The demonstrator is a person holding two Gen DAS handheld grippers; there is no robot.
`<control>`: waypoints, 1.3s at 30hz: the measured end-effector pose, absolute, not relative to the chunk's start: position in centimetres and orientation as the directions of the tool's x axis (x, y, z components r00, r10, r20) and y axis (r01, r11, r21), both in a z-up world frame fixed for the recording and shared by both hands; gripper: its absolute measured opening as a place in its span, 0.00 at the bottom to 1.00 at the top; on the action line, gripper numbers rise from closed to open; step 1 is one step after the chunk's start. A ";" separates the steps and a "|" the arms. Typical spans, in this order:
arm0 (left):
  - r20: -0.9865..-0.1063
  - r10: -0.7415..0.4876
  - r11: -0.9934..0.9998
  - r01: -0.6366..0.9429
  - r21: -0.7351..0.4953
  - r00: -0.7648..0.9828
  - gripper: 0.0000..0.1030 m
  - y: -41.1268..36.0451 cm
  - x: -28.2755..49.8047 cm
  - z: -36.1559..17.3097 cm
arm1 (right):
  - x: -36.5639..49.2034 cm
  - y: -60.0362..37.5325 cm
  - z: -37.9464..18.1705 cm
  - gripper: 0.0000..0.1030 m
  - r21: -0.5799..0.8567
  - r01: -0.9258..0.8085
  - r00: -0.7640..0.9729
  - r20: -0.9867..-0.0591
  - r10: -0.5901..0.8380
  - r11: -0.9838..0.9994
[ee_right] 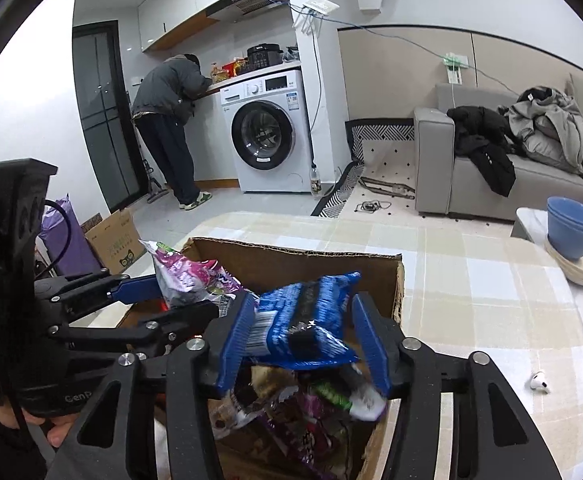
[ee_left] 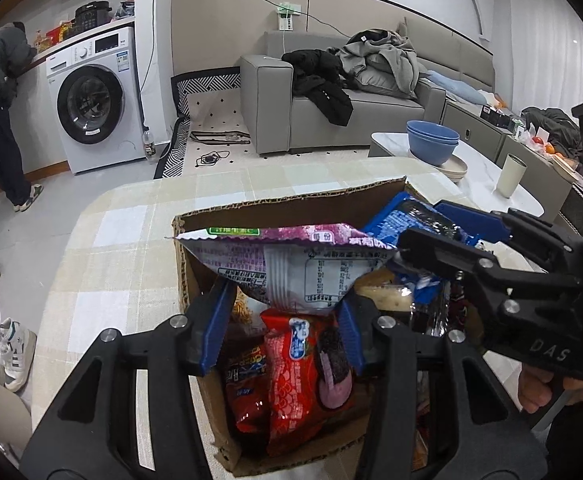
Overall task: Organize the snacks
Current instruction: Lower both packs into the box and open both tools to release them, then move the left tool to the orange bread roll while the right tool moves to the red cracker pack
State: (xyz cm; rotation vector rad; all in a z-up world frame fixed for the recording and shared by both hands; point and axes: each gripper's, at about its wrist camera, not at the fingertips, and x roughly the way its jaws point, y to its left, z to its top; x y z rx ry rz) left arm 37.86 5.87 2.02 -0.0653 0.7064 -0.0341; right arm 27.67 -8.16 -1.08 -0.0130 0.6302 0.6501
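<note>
An open cardboard box (ee_left: 275, 204) full of snack packets sits on the checked tablecloth; it also shows in the right wrist view (ee_right: 291, 258). My left gripper (ee_left: 281, 308) is shut on a purple and white snack packet (ee_left: 291, 264), held above the box. My right gripper (ee_right: 303, 338) is shut on a blue snack packet (ee_right: 303, 316), also above the box. In the left wrist view the right gripper (ee_left: 451, 240) reaches in from the right with the blue packet (ee_left: 407, 216). Red packets (ee_left: 303, 376) lie inside the box.
Stacked blue bowls (ee_left: 431, 140) on cream plates and a white cup (ee_left: 511, 176) stand on the marble table at the right. A white earbud (ee_right: 539, 382) lies on the tablecloth. A grey sofa, washing machine (ee_right: 267, 132) and a standing person (ee_right: 171, 120) are beyond.
</note>
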 end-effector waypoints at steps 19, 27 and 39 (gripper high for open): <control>-0.624 -0.035 0.998 -0.009 -0.067 0.781 0.99 5.3 29.2 4.6 | 22.2 -14.1 0.1 0.99 0.224 -0.514 0.637 -0.546 0.544 0.828; -0.635 -0.033 0.996 -0.026 -0.084 0.771 0.99 4.7 24.9 4.8 | 19.4 -14.5 -1.2 0.99 0.210 -0.516 0.617 -0.581 0.531 0.830; -0.683 -0.025 0.995 -0.048 -0.088 0.730 0.99 4.2 22.5 2.9 | 18.6 -15.4 -3.4 0.99 0.237 -0.472 0.588 -0.633 0.504 0.849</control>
